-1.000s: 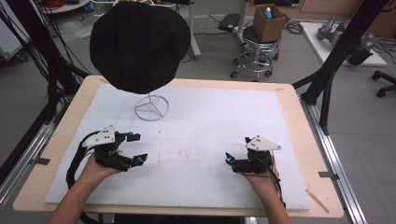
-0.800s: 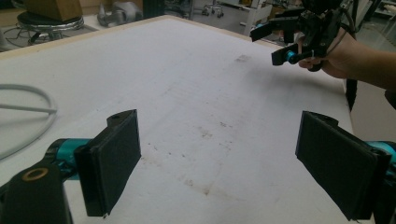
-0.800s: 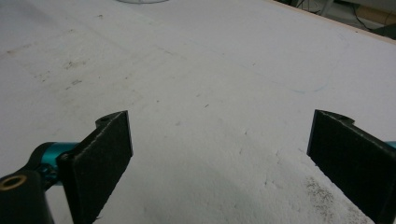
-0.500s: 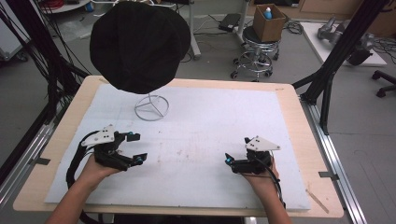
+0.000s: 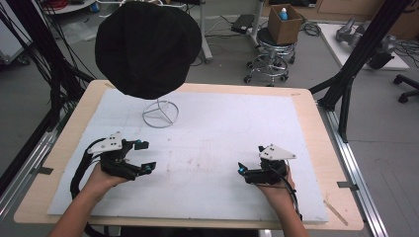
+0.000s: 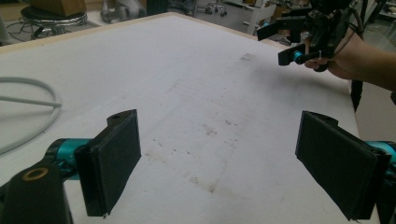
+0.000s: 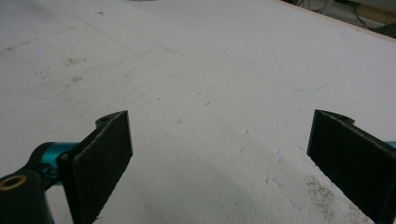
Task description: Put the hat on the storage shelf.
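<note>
barely anything has shifted over the last second: the left tool [image 5: 143,155] and right tool [image 5: 243,171] still rest low over the white mat [image 5: 212,133] on the table [image 5: 306,98], jaws spread, empty. farther back, the black hat [image 5: 147,47] sits untouched on its wire stand [image 5: 160,113], so work seems unstarted.

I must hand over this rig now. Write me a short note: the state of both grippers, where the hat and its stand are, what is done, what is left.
Left gripper: open, empty, low over the white mat, near left.
Right gripper: open, empty, near right.
Black hat: sits on the wire stand at the far left of the mat, apart from both grippers.
Done: nothing visible; the hat is untouched.
Left: probably reach for the hat; the left gripper is nearer.
</note>
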`<action>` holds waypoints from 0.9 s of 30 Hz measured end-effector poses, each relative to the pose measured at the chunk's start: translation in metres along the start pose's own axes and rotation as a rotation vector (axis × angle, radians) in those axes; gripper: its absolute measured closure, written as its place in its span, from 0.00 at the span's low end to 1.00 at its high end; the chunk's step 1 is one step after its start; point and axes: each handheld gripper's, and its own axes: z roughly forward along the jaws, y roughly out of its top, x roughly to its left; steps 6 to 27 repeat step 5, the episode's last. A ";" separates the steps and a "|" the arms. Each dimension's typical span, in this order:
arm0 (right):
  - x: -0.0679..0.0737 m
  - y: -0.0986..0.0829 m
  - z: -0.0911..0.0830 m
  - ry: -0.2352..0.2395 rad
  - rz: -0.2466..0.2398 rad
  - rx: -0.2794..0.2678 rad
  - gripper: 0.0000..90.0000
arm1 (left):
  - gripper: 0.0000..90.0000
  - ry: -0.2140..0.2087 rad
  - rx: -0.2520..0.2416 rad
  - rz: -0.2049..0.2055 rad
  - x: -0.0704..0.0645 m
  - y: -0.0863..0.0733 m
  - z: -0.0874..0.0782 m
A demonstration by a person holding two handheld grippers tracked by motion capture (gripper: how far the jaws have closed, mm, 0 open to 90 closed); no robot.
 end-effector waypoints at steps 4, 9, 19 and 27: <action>0.000 0.000 0.000 -0.001 -0.003 0.003 0.06 | 0.16 0.001 -0.001 -0.002 0.000 0.000 0.000; 0.000 0.000 0.000 0.000 0.001 0.003 0.06 | 0.16 0.000 0.000 -0.002 0.000 0.000 0.001; 0.000 0.000 0.000 0.000 0.001 0.003 0.06 | 0.16 0.000 0.000 -0.002 0.000 0.000 0.001; 0.000 0.000 0.000 0.000 0.001 0.003 0.06 | 0.16 0.000 0.000 -0.002 0.000 0.000 0.001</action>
